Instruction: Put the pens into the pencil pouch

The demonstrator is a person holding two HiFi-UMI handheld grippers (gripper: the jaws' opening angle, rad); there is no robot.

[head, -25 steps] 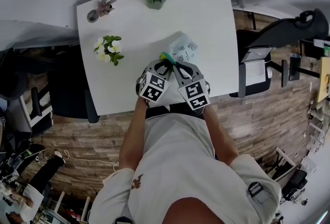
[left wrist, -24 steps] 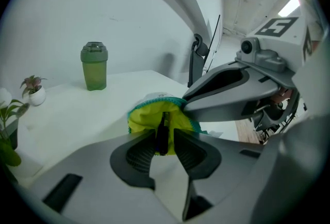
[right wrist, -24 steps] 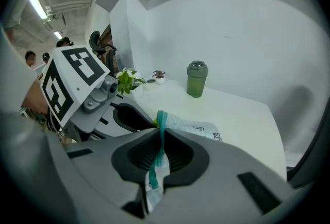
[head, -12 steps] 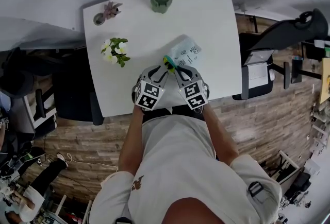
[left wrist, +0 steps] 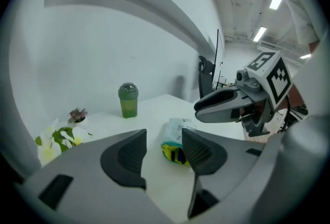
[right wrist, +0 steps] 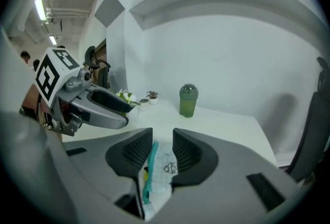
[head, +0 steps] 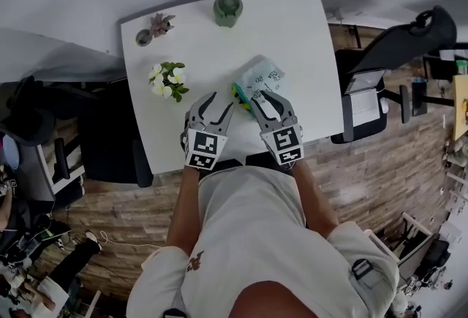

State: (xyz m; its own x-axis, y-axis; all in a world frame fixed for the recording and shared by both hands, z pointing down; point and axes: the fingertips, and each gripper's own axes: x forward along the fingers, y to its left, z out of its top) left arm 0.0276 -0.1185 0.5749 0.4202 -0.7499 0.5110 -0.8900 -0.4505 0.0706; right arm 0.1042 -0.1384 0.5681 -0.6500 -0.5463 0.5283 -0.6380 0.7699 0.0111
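Note:
A pale printed pencil pouch [head: 263, 77] with a teal zipper lies on the white table [head: 292, 31], with yellow-green pens [head: 239, 93] showing at its near mouth. My left gripper [head: 210, 101] hovers to the pouch's left, apart from it; its jaws are opening and nothing is between them. In the left gripper view the pouch [left wrist: 177, 129] lies beyond my left gripper [left wrist: 164, 138]. My right gripper [head: 261, 100] sits over the pouch's near end, its jaws opening. In the right gripper view the pouch [right wrist: 161, 171] and its zipper edge run through the gap of my right gripper [right wrist: 162, 138], unpressed.
A green tumbler [head: 227, 9] stands at the table's far edge. A small potted plant [head: 150, 25] and white flowers [head: 167, 79] are on the left side. A black chair [head: 409, 39] stands right of the table, another dark chair [head: 110, 148] to the left.
Both grippers were close together at the pouch's mouth. The left one has pulled away to the left and risen, and both pairs of jaws have spread apart.

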